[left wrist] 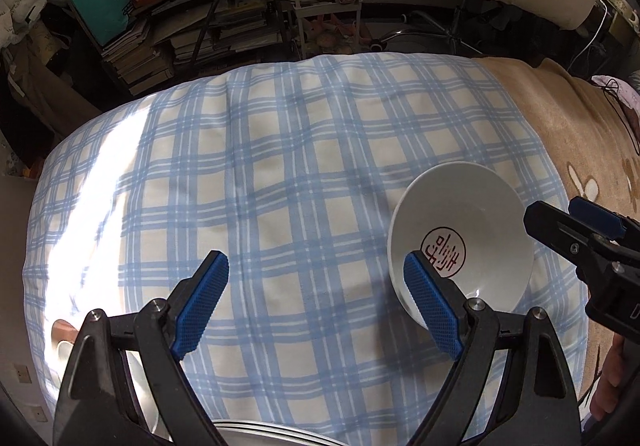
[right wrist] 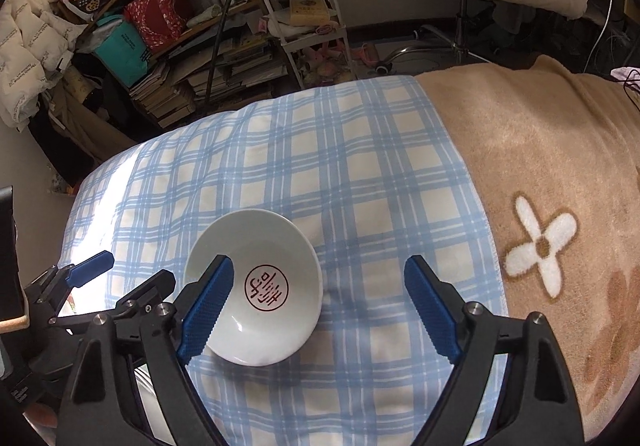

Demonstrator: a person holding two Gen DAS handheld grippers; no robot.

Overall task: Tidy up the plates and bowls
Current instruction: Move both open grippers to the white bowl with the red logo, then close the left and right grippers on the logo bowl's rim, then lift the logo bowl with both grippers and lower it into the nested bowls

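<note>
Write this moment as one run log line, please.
left gripper: open, empty | right gripper: open, empty | white bowl: upright on checked cloth, unheld | stacked plates: near edge

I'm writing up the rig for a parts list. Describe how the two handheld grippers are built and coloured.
Both look alike. The left gripper and right gripper each have two long fingers faced with blue pads in a fine waffle-grid texture. The pads sit on glossy black plastic arms shaped as open triangular frames, joined by silver round-headed pivot bolts. No cables, printed markings or sleeves are visible on them.
</note>
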